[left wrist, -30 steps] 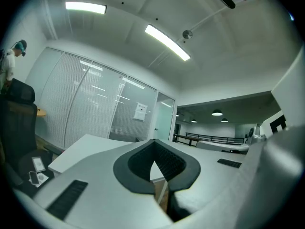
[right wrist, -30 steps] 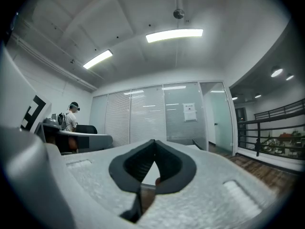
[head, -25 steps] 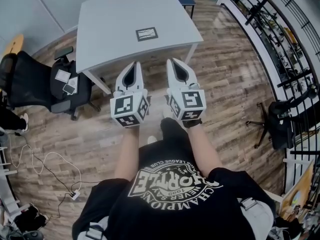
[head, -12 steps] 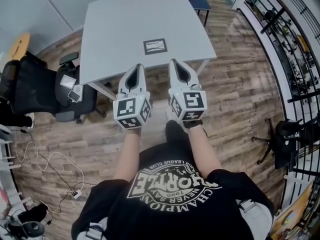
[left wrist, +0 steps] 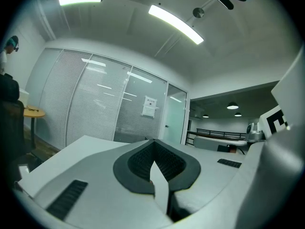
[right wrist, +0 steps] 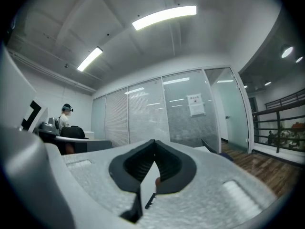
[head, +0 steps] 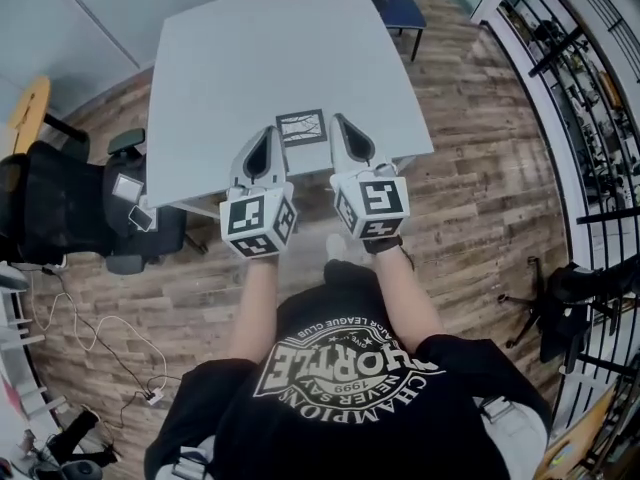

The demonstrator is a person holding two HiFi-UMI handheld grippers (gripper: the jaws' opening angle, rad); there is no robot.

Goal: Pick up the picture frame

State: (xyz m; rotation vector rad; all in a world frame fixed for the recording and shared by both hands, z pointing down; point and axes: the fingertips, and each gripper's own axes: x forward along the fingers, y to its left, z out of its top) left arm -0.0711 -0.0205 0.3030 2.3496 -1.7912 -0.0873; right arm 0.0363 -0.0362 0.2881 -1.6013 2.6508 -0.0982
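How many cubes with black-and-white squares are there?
2. One black-and-white marker cube sits on the left gripper, a second cube on the right gripper, both just short of the grey table. None seems hidden.

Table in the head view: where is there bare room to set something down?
Nearly all of the table is bare: the whole stretch beyond the frame to the far edge, and the strips from it to the left and right edges. Only the near edge is crowded, where the frame lies between the left gripper and right gripper.
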